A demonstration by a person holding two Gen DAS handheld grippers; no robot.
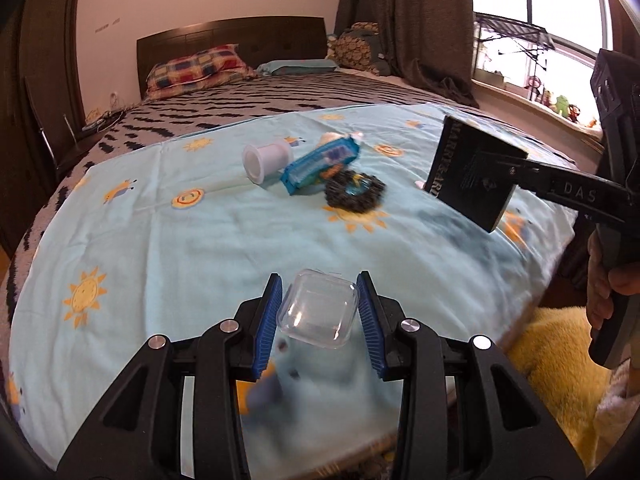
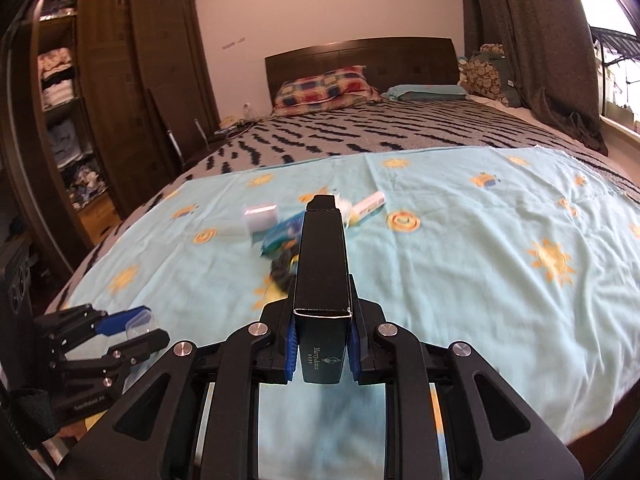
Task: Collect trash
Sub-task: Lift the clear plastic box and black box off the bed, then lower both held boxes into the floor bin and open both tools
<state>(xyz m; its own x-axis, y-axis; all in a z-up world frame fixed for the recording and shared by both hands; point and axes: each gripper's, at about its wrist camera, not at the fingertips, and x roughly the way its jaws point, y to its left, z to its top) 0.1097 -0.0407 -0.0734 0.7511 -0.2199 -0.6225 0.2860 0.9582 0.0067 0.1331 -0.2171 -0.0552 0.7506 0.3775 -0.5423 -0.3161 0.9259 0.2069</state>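
Observation:
My left gripper (image 1: 319, 312) is shut on a clear plastic box (image 1: 319, 314) and holds it above the light blue sun-print cloth (image 1: 168, 248). My right gripper (image 2: 322, 354) is shut on a tall black carton (image 2: 322, 272), which also shows at the right of the left wrist view (image 1: 474, 172). Further back on the cloth lie a white plastic cup (image 1: 262, 160) on its side, a blue wrapper (image 1: 320, 162), a dark scrubber-like lump (image 1: 354, 192) and a small white tube (image 2: 368, 204). The left gripper with the clear box (image 2: 138, 326) shows at the lower left of the right wrist view.
The cloth covers the foot of a bed with a striped blanket (image 2: 360, 136), pillows (image 2: 324, 90) and a dark headboard. A wooden wardrobe (image 2: 132, 92) stands at the left, a window with curtain (image 1: 420, 20) at the right. A yellow blanket (image 1: 560, 352) lies beside the bed.

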